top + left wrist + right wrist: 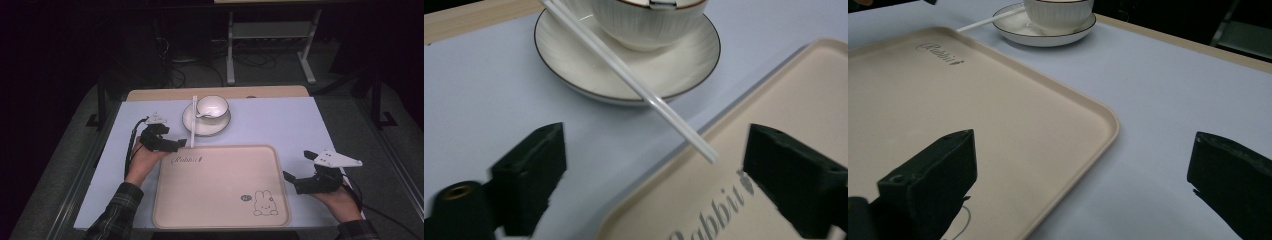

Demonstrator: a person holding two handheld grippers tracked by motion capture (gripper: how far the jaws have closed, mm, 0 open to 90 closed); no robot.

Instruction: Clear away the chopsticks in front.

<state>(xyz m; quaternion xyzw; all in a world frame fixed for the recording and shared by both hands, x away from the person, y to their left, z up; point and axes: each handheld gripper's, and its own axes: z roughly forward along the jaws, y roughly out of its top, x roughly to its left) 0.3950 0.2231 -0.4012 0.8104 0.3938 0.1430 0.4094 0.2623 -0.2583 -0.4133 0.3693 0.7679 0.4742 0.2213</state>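
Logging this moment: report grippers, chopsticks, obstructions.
Left gripper open, jaws straddling the chopsticks' near tip. Right gripper open, idle at the tray corner. Chopsticks rest across the saucer onto the tray rim. Nothing blocking.

Wide-apart jaws frame the beige tray's (998,115) corner, with saucer (1048,35) and cup (1058,12) beyond.
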